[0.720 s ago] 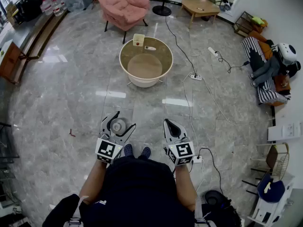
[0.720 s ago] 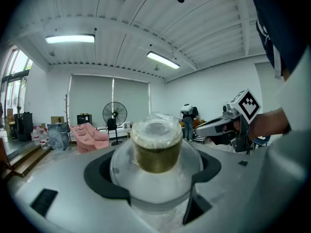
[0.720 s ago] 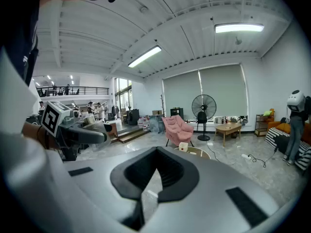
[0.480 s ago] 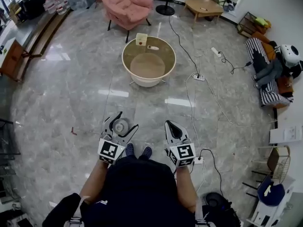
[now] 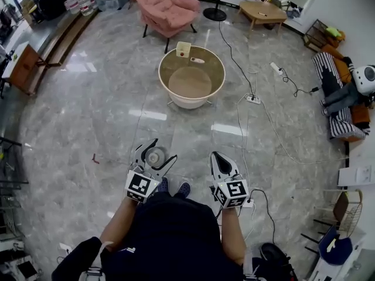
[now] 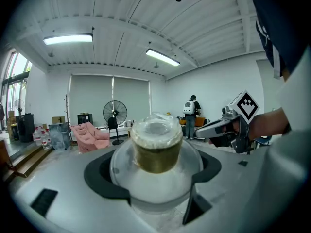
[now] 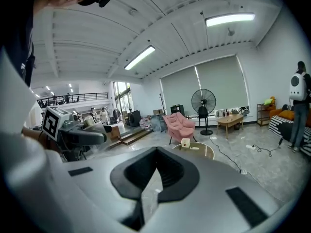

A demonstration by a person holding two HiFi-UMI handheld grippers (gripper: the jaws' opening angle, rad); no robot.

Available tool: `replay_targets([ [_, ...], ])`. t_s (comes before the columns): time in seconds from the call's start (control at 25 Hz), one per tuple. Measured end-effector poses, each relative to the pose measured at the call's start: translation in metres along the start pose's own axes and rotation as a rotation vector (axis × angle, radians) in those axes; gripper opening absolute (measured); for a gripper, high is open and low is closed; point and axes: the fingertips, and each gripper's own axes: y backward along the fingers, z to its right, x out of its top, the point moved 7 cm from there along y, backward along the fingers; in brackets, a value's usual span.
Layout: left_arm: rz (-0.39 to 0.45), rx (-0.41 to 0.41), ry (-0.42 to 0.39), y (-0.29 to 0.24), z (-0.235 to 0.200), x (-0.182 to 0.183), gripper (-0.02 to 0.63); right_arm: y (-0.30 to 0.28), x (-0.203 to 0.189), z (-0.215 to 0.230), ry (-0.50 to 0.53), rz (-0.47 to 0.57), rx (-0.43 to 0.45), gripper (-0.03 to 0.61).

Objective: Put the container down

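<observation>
Grey marble floor (image 5: 88,116) fills the head view. The person (image 5: 173,233) stands at 6 o'clock, both forearms out in front, and blue shoes (image 5: 159,185) show just below the grippers. Pink armchair (image 5: 167,7) is far off at 12 o'clock. Round table (image 5: 188,103), white tub base with a glass top, sits just this side of it, well apart from the grippers at their 12 o'clock. A power strip with cables (image 5: 253,99) lies at the table's 4 o'clock. Left gripper (image 5: 159,150) is held off the floor at about knee line, jaws spread wide and clamped on the container (image 5: 154,156), one black pad on each flank. The container sits fully inside the jaw opening at the 12 o'clock end of that gripper, not touching floor or table. In the left gripper view it is a clear round tub with a narrower brownish section and a translucent lid, centred between the pads. Right gripper (image 5: 218,157) is at the left one's 3 o'clock, near but apart, jaws pressed together to a point with nothing between them. A small pale box (image 5: 184,49) sits on the table's far rim at 11 o'clock.
</observation>
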Motion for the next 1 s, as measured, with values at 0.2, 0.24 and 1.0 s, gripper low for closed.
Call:
replay_targets([
  [0.2, 0.012, 0.023, -0.025, -0.004, 0.011, 0.007, 0.336, 0.004, -0.005, 0.010, -0.020, -0.005, 0.034, 0.028],
  [0.24, 0.012, 0.025, -0.017, -0.003, 0.013, 0.008, 0.336, 0.004, -0.006, 0.013, -0.029, -0.005, 0.034, 0.028],
  [1.0, -0.019, 0.063, 0.022, -0.022, -0.014, 0.003, 0.336, -0.013, 0.002, 0.030, 0.070, -0.023, -0.077, 0.028],
])
